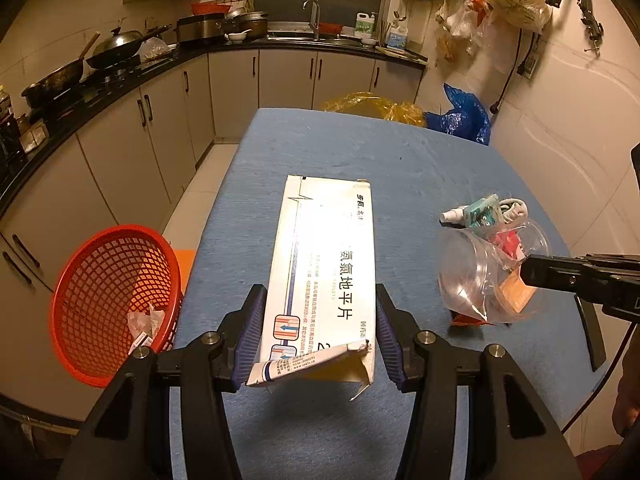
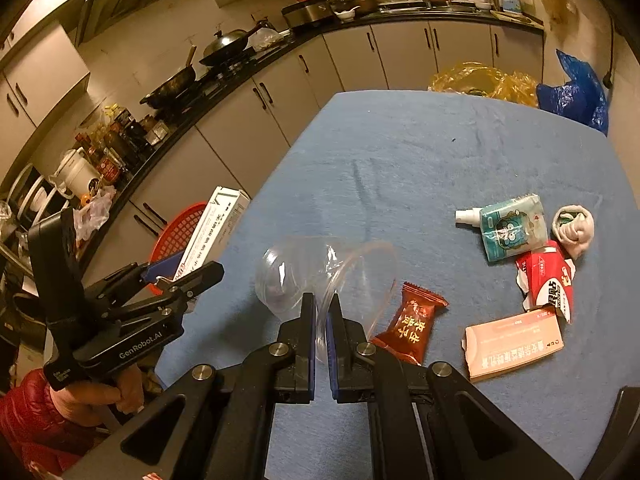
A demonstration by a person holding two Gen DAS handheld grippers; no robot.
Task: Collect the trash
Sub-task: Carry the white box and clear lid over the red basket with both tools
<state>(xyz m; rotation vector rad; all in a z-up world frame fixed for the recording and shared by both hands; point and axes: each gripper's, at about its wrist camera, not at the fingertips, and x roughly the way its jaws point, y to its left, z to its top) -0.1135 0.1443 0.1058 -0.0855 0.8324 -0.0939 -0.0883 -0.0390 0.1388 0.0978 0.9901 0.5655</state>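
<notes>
My left gripper [image 1: 320,320] is shut on a long white medicine box [image 1: 326,264], lifted above the blue table [image 1: 360,148]; the box also shows in the right wrist view [image 2: 216,228]. A red mesh basket [image 1: 108,300] stands off the table's left edge with crumpled paper inside. My right gripper [image 2: 321,316] is shut on the rim of a clear plastic cup [image 2: 320,268], which lies on its side over the table; in the left wrist view the cup [image 1: 476,276] is at the right. A red candy wrapper [image 2: 412,320], a pink box [image 2: 514,344] and a red-and-white carton [image 2: 546,280] lie to the right.
A teal tissue pack [image 2: 514,226], a small white spray bottle [image 2: 468,216] and a rolled sock [image 2: 574,228] lie at the table's right. Yellow [image 1: 376,106] and blue [image 1: 464,116] plastic bags sit beyond the far edge. Kitchen cabinets and a cluttered counter run along the left.
</notes>
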